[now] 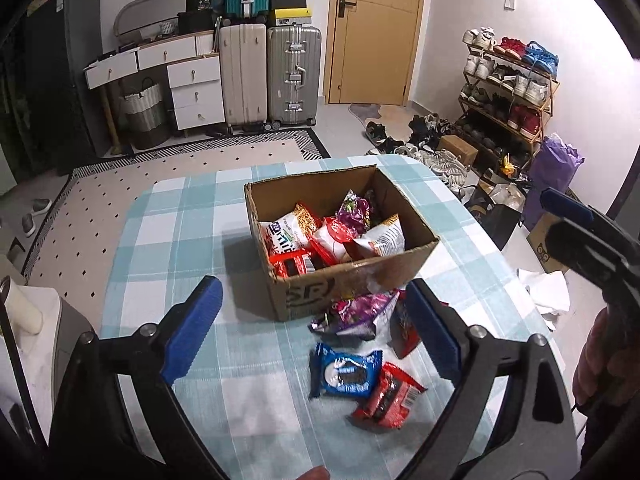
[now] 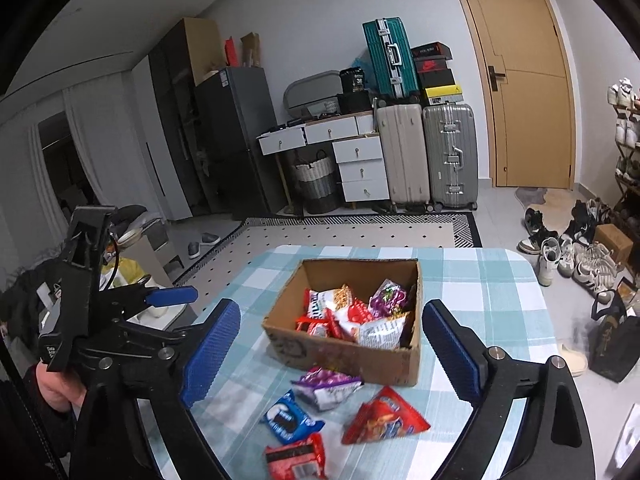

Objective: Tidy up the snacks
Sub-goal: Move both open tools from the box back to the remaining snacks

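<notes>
Both my left gripper (image 1: 314,330) and right gripper (image 2: 332,354) hang released and empty above the surface (image 1: 180,216), where the cardboard box (image 1: 400,270) already holds several snacks while four packets (image 1: 346,374) beside it still wait.

2 wrist views | angled down, near | share box (image 1: 352,276) (image 2: 340,356)

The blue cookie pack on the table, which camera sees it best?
The left wrist view: the blue cookie pack lies flat, sharp and whole, with its cookie picture readable. In the right wrist view the same pack looks smaller, slanted and a bit blurry, though nothing covers it.
</notes>
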